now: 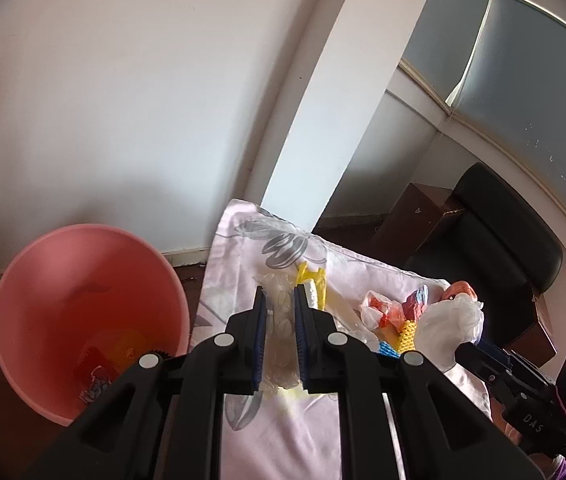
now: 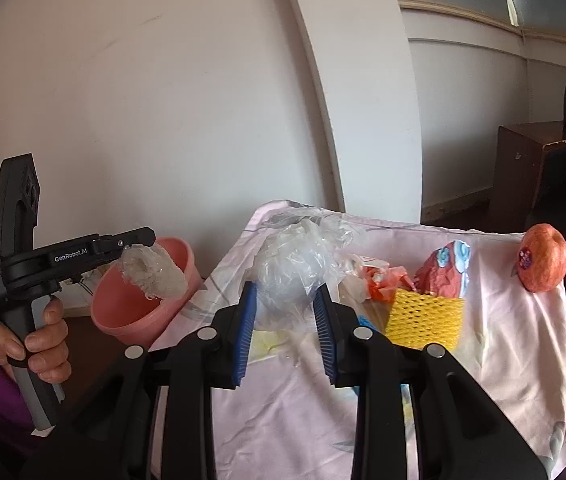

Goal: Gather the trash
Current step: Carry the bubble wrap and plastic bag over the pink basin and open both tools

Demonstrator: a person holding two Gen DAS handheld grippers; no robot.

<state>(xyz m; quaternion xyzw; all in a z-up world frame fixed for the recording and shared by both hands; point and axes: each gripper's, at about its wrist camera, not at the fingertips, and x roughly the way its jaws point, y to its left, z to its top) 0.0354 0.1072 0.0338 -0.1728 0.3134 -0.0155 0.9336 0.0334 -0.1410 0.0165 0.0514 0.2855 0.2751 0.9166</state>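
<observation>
Trash lies in two lots: loose pieces on the tabletop (image 2: 523, 360), which is covered by a pale floral cloth, and pieces already in the pink bin (image 1: 35, 280) beside it.

Left tool (image 1: 279, 336): jaws narrowly parted and pressed on a crumpled clear film wad (image 1: 281, 320). From the right wrist view the same tool (image 2: 139, 242) stands at 9 o'clock, with the wad (image 2: 151, 272) hanging from its tip over the bin's rim (image 2: 187, 264). A hand (image 2: 39, 340) with a purple sleeve grips its handle.

Right tool (image 2: 285, 316): jaws partly open and closed on the sides of a bunched clear plastic bag (image 2: 295, 268), which sits between the blue pads.

Bin contents: a yellow item and dark scraps at the bottom, not identifiable.

On the tabletop, right wrist view, from 12 to 3 o'clock of the right tool:
- orange-and-white plastic scrap (image 2: 379, 280), just beside the bag;
- yellow foam net (image 2: 423, 320), touching a red wrapper (image 2: 447, 272) with blue-and-white spots behind it;
- orange fruit (image 2: 543, 258) with a sticker, at the far right edge, well apart from the rest.

A yellow plastic piece (image 1: 311, 276) lies beyond the left tool's tips at 12 o'clock in the left wrist view.
</observation>
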